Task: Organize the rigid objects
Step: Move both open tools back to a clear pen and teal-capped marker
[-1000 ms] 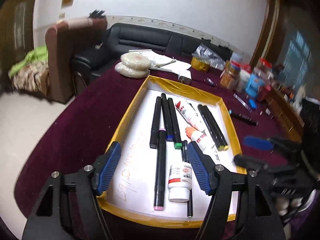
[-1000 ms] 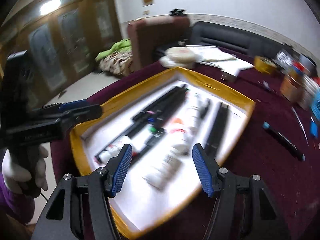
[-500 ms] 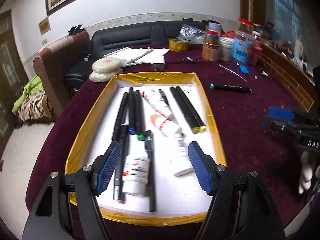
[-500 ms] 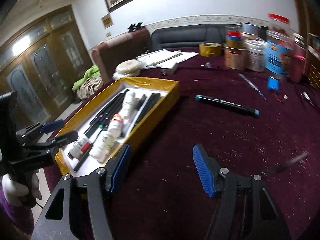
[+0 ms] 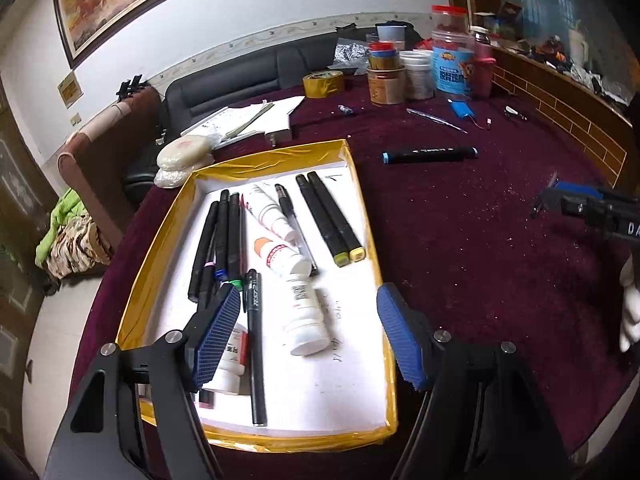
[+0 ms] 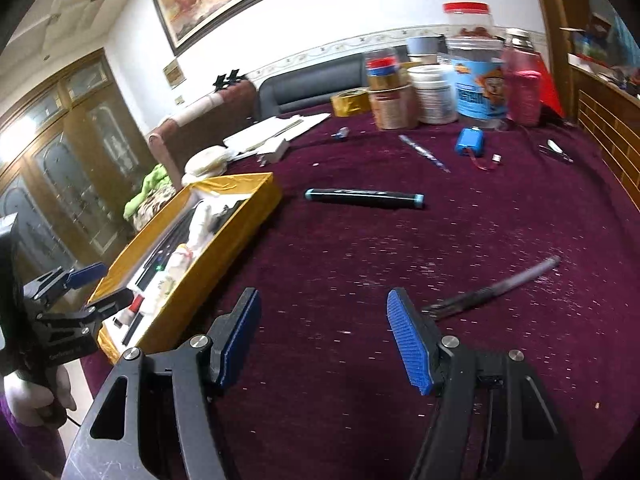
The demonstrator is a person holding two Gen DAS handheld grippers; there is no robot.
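Maroon table (image 6: 480, 240) is filling most of both views. Gold-rimmed tray (image 5: 364, 216) is sitting centre-left in the left wrist view and along the left edge in the right wrist view (image 6: 224, 248); it is holding black markers (image 5: 224, 236), two yellow-tipped markers (image 5: 332, 216), white bottles (image 5: 304, 316) and a black pen (image 5: 256, 344).

My left gripper (image 5: 308, 336) is hovering over the tray's near end at lower centre of frame, jaws spread wide, gripping nothing. The left pad (image 5: 218, 332) is overlapping a red-labelled white bottle (image 5: 234, 356) in the picture; can't tell if they're touching.

My right gripper (image 6: 324, 340) is hanging over bare cloth at lower centre of its frame, jaws also wide apart, empty.

Loose blue-capped black marker (image 6: 362, 197) is lying flat on the cloth mid-frame, right of the tray and well apart from both grippers. A grey pen (image 6: 492, 288) is lying at an angle just right of my right pad (image 6: 408, 340).

Jars (image 6: 472, 76) are clustering at upper right. Tape roll (image 5: 323, 84) and papers (image 5: 252, 118) are sitting beyond the tray.
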